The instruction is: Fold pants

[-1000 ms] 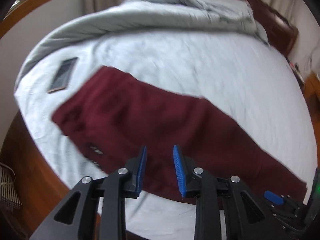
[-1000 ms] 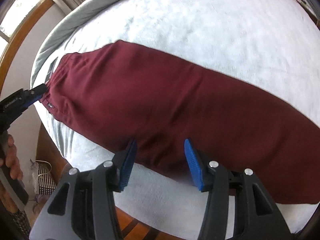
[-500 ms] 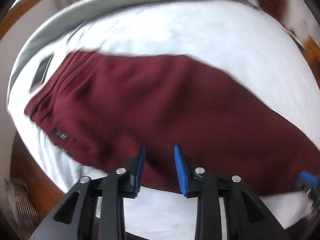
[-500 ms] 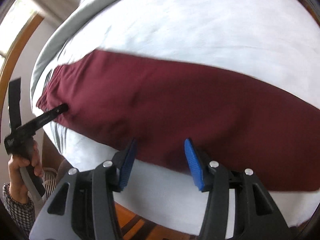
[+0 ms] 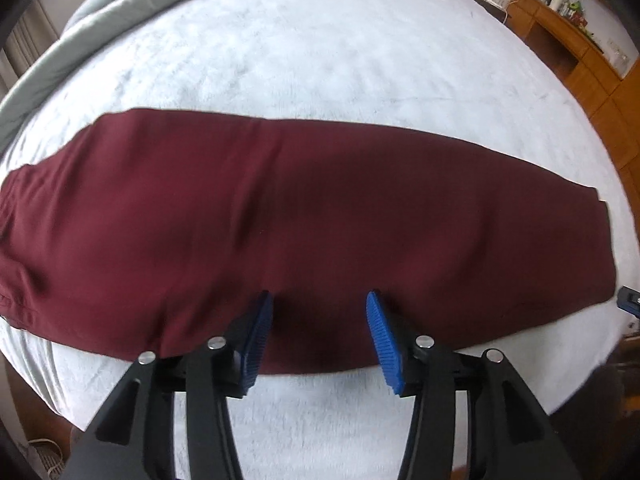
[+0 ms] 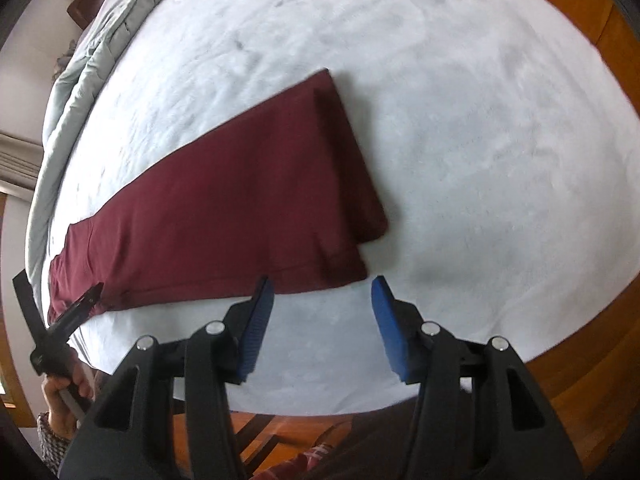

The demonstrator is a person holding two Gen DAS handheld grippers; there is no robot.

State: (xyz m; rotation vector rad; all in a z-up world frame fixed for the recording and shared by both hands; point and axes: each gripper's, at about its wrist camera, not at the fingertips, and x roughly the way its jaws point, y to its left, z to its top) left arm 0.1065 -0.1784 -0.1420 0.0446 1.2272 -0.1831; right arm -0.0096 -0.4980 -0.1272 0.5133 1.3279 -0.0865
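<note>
currently: dark red cloth pants flat, lengthwise on white fleece-covered bed; left gripper and right gripper both spread, empty.

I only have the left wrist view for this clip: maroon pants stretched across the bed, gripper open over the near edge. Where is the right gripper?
Observer: The right gripper hangs open over the bed, just off the cuff end of the pants, touching nothing.
Operator: Are the two legs lined up at that end?
Observer: Not quite. The upper leg's cuff sits nearer the edge of the bed, and the lower leg's cuff sticks out past it to the right.
Operator: And my left gripper, seen from there?
Observer: The left gripper sits over the waistband end, its handle in the person's hand.
</note>
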